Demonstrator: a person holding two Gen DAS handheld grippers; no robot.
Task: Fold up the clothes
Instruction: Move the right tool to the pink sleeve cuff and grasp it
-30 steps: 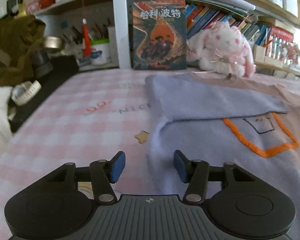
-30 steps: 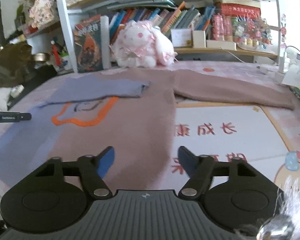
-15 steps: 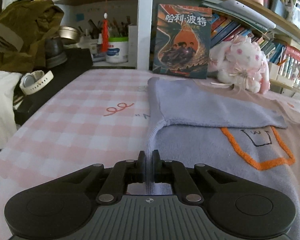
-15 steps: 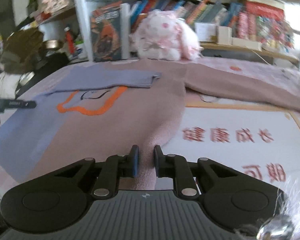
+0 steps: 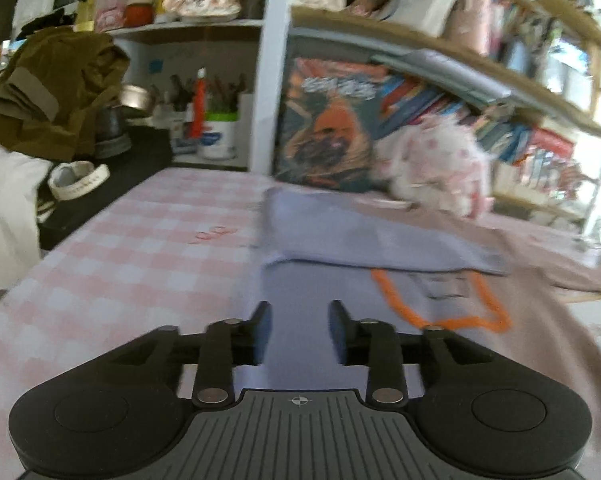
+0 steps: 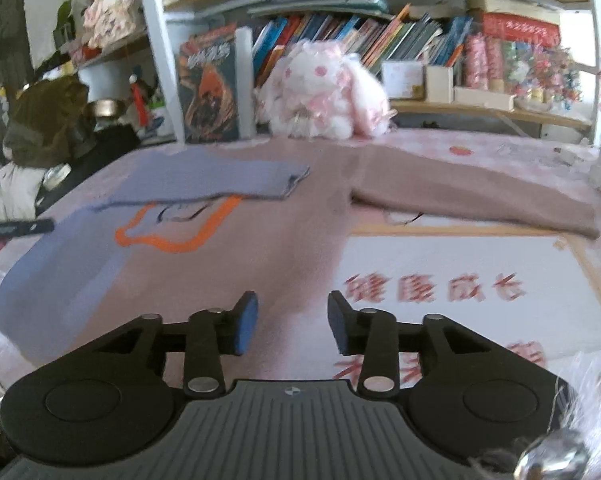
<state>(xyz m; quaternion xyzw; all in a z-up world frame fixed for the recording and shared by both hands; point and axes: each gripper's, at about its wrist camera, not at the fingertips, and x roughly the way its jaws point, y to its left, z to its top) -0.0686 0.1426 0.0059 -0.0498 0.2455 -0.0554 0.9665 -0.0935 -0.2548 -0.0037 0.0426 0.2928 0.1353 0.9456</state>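
one sleeve in, most of the fold still ahead

you had the sweater (image 6: 236, 264) lying flat on the desk (image 5: 140, 264), hem toward you, collar toward the bookshelf (image 6: 380, 40). its lilac sleeve (image 6: 204, 180) already lay folded across the chest, just above the orange outline motif (image 6: 172, 236). the mauve sleeve (image 6: 460, 196) was still stretched out straight to the side, so that sleeve and the body folds looked undone.

your left tool (image 5: 298, 328) hovered over the lilac hem edge, jaws opening, cloth showing in the gap below but no pad pressing it. your right tool (image 6: 290, 324) was opening too, over the mauve hem, pinching nothing.

the knit looked soft, matte and slightly fuzzy, split into a lilac and a mauve half. the desk wore a smooth pink checked cover (image 5: 100, 280) and a printed mat (image 6: 460, 280). a fluffy plush rabbit (image 6: 320, 92) sat behind.
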